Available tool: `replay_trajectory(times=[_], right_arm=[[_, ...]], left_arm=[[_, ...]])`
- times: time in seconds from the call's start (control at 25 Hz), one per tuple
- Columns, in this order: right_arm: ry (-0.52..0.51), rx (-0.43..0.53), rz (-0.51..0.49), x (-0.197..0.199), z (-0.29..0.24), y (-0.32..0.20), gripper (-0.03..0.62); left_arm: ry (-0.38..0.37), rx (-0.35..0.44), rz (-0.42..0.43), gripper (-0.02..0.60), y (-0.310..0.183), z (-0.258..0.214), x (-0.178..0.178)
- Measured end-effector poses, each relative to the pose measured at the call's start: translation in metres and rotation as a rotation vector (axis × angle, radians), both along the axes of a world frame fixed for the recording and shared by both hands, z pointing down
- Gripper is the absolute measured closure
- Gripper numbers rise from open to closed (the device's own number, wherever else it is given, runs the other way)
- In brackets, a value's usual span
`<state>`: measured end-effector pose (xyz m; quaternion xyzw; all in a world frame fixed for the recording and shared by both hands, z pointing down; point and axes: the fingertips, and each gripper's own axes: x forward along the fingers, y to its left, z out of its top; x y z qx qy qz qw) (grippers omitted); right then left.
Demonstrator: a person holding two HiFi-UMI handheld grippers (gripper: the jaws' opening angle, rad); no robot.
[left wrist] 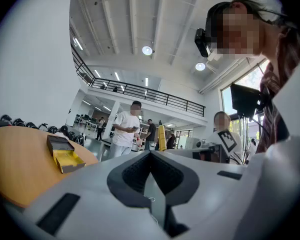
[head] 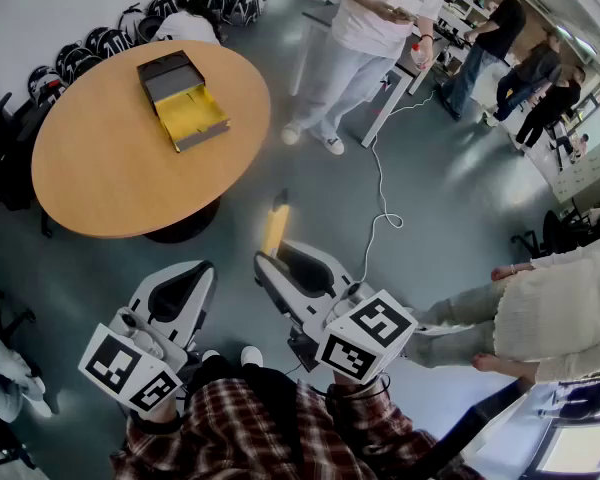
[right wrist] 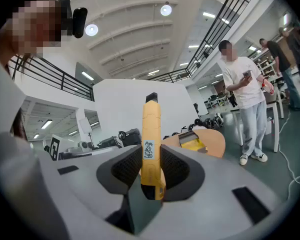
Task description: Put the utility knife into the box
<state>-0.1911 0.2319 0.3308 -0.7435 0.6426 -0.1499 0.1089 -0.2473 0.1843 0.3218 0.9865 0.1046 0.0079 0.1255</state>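
Note:
A yellow utility knife [head: 275, 226] stands up between the jaws of my right gripper [head: 271, 264], which is shut on its handle; in the right gripper view the knife [right wrist: 151, 144] points away from me with its black tip on top. My left gripper [head: 194, 275] hangs beside it, shut with nothing in it, its jaws meeting in the left gripper view [left wrist: 151, 160]. The box [head: 183, 100] lies open on the round wooden table [head: 110, 178], showing a yellow inside and a dark lid. It is well ahead and to the left of both grippers, over the floor in front of me.
A person in white [head: 365, 28] stands past the table's right side. A white cable [head: 380, 203] snakes over the grey floor. Helmets [head: 100, 40] line the wall behind the table. More people stand at the back right, and one sits at my right [head: 540, 313].

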Motion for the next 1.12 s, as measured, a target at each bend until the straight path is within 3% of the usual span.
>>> replay_trajectory(times=[0.6, 0.88, 1.12], right_arm=[[-0.02, -0.004, 0.009, 0.069, 0.005, -0.079, 0.473], [0.007, 0.01, 0.041, 0.129, -0.01, -0.156, 0.473], [0.007, -0.01, 0.083, 0.157, -0.016, -0.219, 0.473]], left_arm=[[-0.007, 0.001, 0.006, 0.571, -0.085, 0.002, 0.072], [0.01, 0.022, 0.049, 0.571, -0.161, -0.01, 0.134], [0.004, 0.011, 0.093, 0.571, -0.226, -0.014, 0.164]])
